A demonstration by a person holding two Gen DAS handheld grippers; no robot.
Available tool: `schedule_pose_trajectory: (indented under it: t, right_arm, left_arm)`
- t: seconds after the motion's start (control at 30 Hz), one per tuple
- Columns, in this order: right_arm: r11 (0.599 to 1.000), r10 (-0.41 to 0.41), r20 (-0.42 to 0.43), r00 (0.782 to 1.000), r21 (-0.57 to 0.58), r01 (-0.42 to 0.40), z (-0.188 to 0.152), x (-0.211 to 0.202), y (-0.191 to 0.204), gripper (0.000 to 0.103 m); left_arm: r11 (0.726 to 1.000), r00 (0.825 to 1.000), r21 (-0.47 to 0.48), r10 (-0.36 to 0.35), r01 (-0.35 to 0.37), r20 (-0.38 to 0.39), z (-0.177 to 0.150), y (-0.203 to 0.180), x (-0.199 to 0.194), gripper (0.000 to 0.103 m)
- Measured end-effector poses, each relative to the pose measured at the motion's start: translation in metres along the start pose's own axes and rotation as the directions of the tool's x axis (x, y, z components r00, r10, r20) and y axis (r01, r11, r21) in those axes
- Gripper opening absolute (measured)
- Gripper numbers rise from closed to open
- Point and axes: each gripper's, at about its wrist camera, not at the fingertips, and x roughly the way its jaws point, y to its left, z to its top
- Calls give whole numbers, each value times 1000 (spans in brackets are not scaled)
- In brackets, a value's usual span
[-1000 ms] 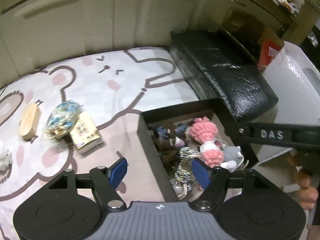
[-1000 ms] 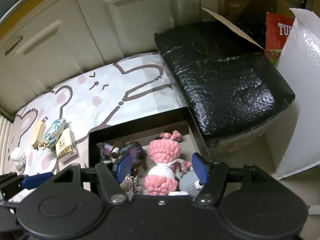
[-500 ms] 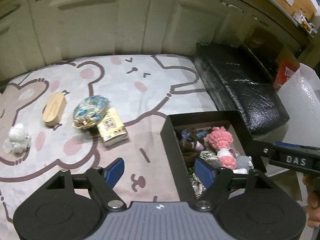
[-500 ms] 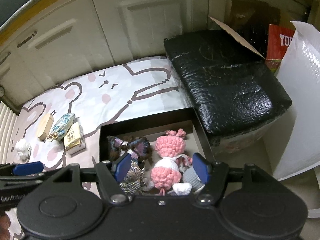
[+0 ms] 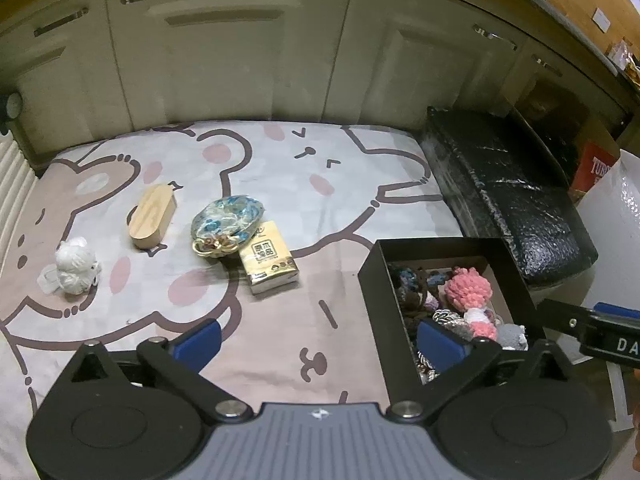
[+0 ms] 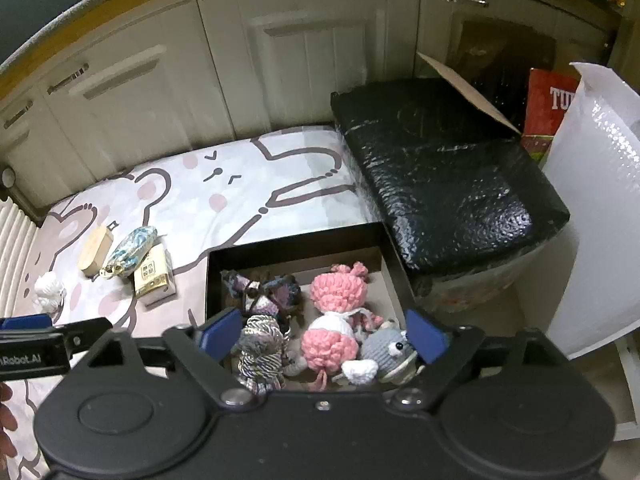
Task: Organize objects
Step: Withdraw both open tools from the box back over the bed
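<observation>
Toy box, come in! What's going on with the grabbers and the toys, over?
Left gripper and right gripper opening, nothing held. Black box holds knitted toys. Four items wait on mat. Path clear.

A soft printed cloth mat [image 5: 280,168] was seen beneath a smooth wooden case [image 5: 152,216], a glossy paper tissue pack [image 5: 270,258] and a shiny brocade pouch [image 5: 226,218]. Knitted yarn dolls [image 6: 336,316] were held in a matt black box [image 6: 296,246].

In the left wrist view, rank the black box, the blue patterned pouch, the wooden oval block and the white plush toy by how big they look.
1. Black box, clearly largest, though it is also nearest the camera.
2. Blue patterned pouch.
3. Wooden oval block, close to the pouch in size, so that order is unsure.
4. White plush toy, smallest.
</observation>
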Motion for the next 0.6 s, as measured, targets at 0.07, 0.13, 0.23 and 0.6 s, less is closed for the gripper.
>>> schedule_pose_trajectory:
  t: [0.07, 0.13, 0.23, 0.6]
  right_arm:
    - [1000, -3, 10, 1000, -2, 3, -1, -3, 1, 98]
    - [1000, -2, 20, 1000, -10, 3, -2, -5, 3, 99]
    - [1000, -9, 28, 1000, -19, 9, -4, -7, 5, 103]
    - [999, -31, 34, 999, -39, 33, -8, -5, 15, 103]
  left_arm:
    - [1000, 1000, 0, 13, -13, 5, -1, 2, -2, 103]
    - [1000, 1000, 0, 20, -20, 11, -2, 4, -4, 103]
    - [1000, 1000, -9, 23, -22, 15, -2, 9, -7, 103]
    - [998, 999, -40, 41, -40, 27, -4, 31, -13, 103]
